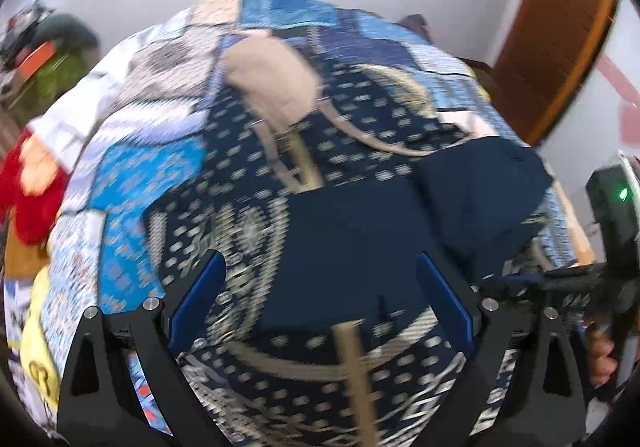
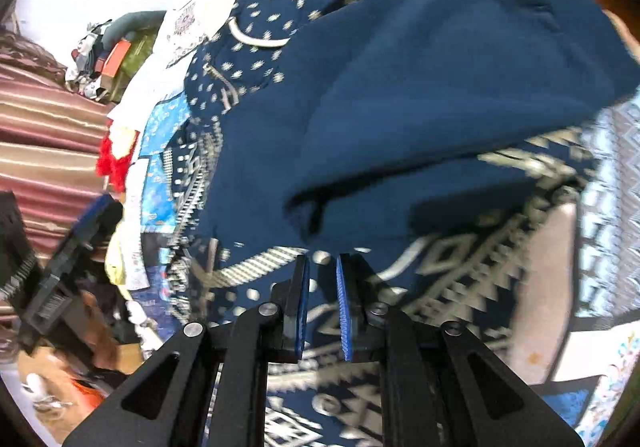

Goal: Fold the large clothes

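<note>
Partly folded: navy garment (image 1: 352, 247) doubled mid-frame, printed half unfolded. Left gripper (image 1: 320, 287) spread wide, empty. Right gripper (image 2: 322, 267) nearly closed; grip unclear.

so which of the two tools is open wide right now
The left tool: its blue fingers stand far apart over the navy patterned garment. The right tool has its fingers nearly together, a narrow gap left.

My right gripper (image 2: 322, 267), jaws nearly closed with a narrow gap, hovers at the folded edge of the navy garment (image 2: 420, 87) lying on the patterned bedspread (image 2: 608, 247); my left gripper (image 2: 76, 243) sits at the bed's left edge.
</note>
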